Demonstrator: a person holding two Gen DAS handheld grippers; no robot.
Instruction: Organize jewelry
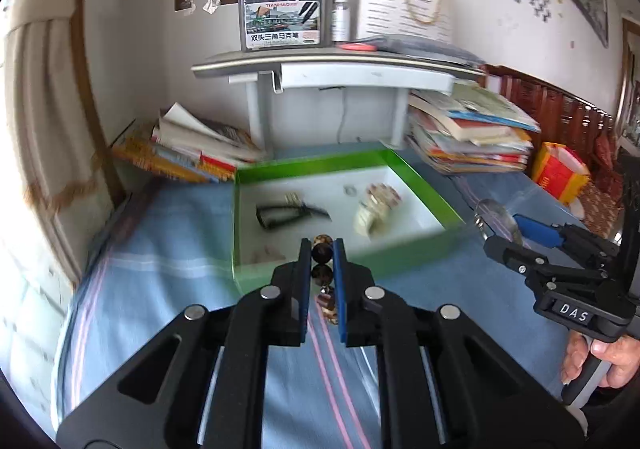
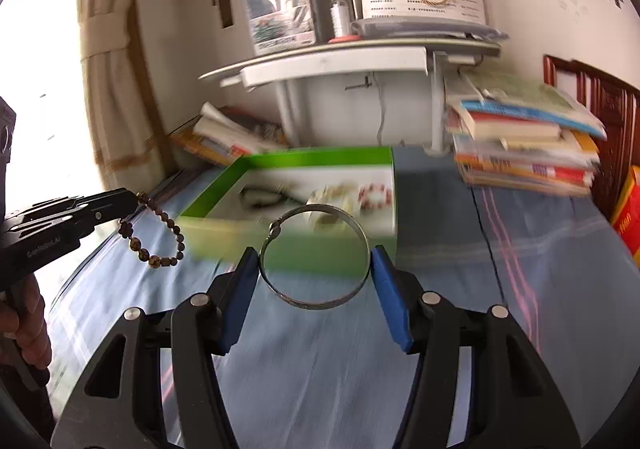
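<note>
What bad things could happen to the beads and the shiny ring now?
1. The dark brown bead bracelet dangles from the left claw, pinched at only a few beads; it could slip or snag on the green box's wall going in.
2. The thin silver metal bangle is held only at its two edges by the right claw, so it might pop out.
3. Either could land on the jewelry already inside and tangle.
</note>
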